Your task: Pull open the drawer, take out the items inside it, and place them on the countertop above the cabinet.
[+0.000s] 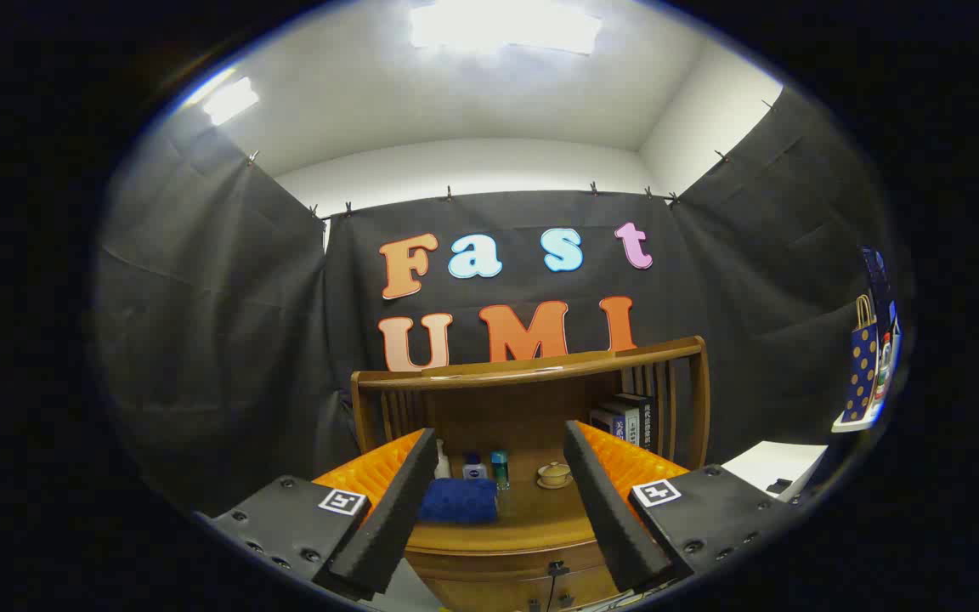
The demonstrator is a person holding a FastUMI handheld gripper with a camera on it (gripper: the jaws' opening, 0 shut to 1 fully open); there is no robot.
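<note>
Ribbed padding lines the inner faces of the claw, whose two fingers stand wide apart and hold nothing; neither touches anything, and the wooden cabinet shows in the gap between them. Just below and ahead of the fingertips sits the drawer front with its small dark handle, and it looks closed, flush with the cabinet face, so what lies inside cannot be seen. Above it the table, the cabinet's curved wooden top, runs between the fingers. On it, close to the left finger, lies a dark blue folded cloth; just beyond stand a few small bottles, and nearer the right finger a little pale lidded pot. Farther back a slatted wooden rail rings the top, with some books standing upright behind the right finger. Whether any of the things on the table came out of the drawer cannot be told. As I judge it, the task is at its start: the drawer is yet to be pulled, and the emptying and placing are all left to do.
</note>
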